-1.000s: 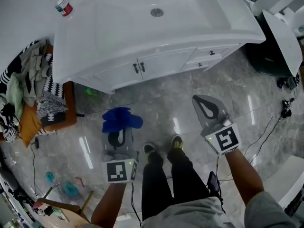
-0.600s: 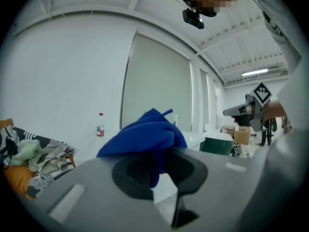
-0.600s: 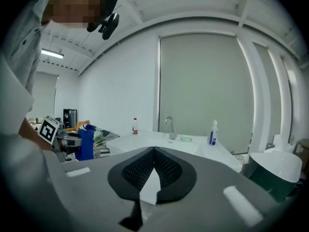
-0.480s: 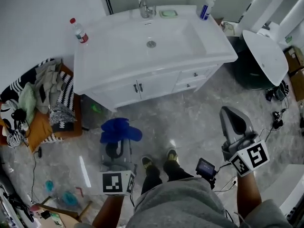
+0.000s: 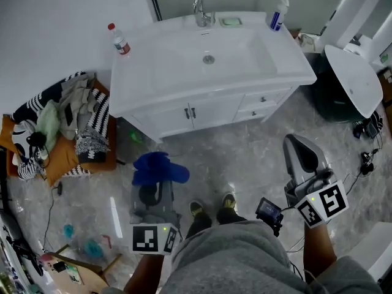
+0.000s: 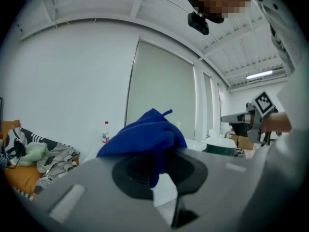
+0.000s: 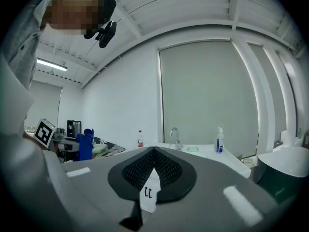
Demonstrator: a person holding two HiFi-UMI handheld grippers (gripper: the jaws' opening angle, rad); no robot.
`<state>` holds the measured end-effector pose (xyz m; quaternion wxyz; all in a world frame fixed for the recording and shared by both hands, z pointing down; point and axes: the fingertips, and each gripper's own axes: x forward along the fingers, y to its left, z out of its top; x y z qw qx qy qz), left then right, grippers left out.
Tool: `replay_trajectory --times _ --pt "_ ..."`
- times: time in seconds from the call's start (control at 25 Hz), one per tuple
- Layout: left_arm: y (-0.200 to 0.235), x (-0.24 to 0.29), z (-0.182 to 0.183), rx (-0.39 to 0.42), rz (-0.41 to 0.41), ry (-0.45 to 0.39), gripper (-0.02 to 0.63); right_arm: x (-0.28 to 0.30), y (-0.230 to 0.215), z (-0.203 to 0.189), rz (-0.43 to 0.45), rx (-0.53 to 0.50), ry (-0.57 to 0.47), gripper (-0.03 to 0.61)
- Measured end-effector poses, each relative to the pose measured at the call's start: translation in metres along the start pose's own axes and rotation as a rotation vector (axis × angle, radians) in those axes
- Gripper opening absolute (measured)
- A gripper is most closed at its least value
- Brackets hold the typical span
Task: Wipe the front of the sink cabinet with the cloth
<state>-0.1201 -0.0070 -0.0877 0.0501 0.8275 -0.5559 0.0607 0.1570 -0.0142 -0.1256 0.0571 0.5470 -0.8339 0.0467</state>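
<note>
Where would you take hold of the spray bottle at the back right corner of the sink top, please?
Around its straight white body, below the trigger head. The spray bottle stands upright near the right edge of the sink top, so I would come in level from the front right with the empty right gripper. Its fingers are together and must open first.

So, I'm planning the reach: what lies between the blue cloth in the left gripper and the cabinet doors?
Only bare grey floor, seen in the head view, from the blue cloth up to the cabinet doors.
</note>
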Motion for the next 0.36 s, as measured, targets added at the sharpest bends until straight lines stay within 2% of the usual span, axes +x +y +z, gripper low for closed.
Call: replay_trajectory --times 0.36 --pt "-0.023 -0.004 0.009 0.025 -0.017 -0.011 0.055 -0.013 0.008 0.005 0.019 0.009 -0.051 0.0"
